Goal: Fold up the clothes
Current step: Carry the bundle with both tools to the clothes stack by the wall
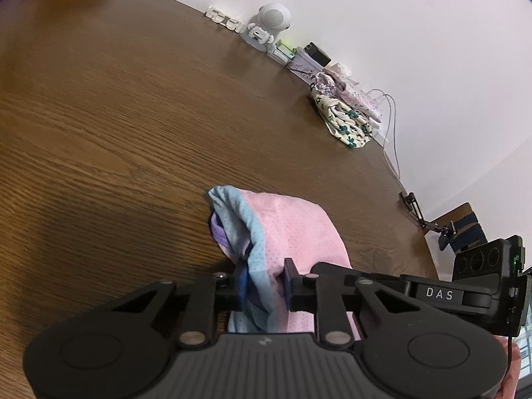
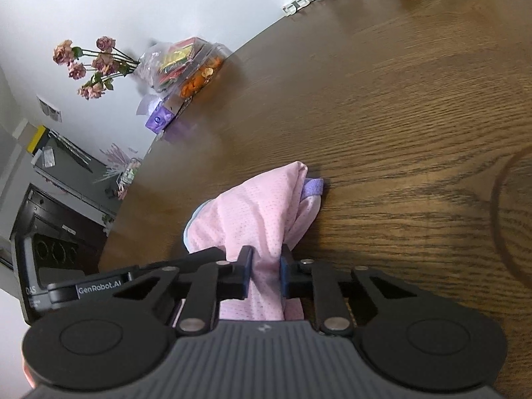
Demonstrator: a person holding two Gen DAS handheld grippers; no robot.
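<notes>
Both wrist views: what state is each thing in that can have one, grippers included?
Left gripper: shut on the pink mesh garment's light-blue-trimmed edge.
Right gripper: shut on bunched pink fabric.
Pink mesh garment: crumpled, unfolded, far end resting on the brown wooden table.
Cream floral cloth: heaped loosely by the wall.

Both tongs — left [image 1: 264,286], right [image 2: 265,274] — clamped, angled downward.

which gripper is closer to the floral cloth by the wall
Right, as far as these views tell. Both the left gripper and right gripper are shut on the pink garment, far across the table from the floral cloth.
</notes>
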